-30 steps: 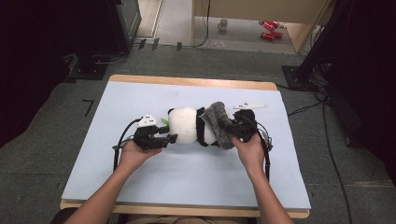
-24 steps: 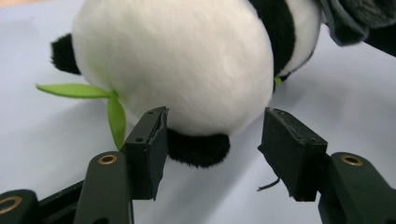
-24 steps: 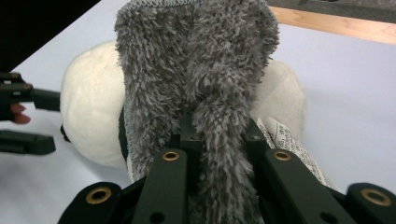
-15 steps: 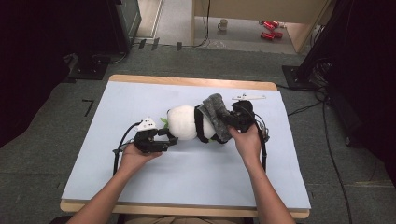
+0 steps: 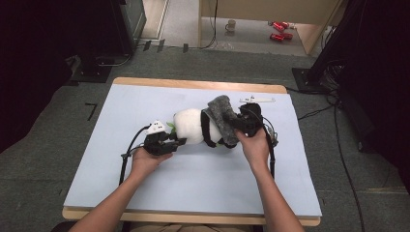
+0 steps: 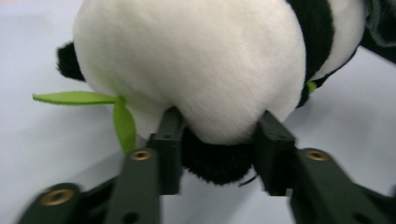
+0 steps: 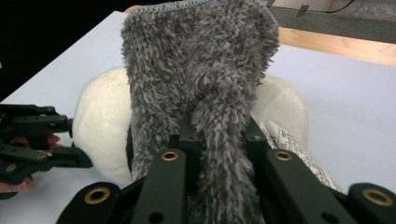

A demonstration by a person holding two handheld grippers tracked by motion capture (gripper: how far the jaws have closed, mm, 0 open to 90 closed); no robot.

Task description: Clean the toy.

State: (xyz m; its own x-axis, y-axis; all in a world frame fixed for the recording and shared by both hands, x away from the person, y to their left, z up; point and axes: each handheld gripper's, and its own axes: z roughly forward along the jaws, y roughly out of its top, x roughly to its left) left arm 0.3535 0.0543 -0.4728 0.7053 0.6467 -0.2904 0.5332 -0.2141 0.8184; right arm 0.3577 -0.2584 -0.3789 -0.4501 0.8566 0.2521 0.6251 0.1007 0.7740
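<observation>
I am steadying the plush panda [image 5: 193, 126] with my left gripper [image 6: 217, 151], whose jaws have just been closing and are now pinching the toy's black-and-white end between them. My right gripper [image 7: 215, 140] is clamped tight on the grey fuzzy cloth [image 7: 201, 79], draped over the panda just ahead of it. Next, I judge, I am pulling the cloth along the body while the left holds firm.
</observation>
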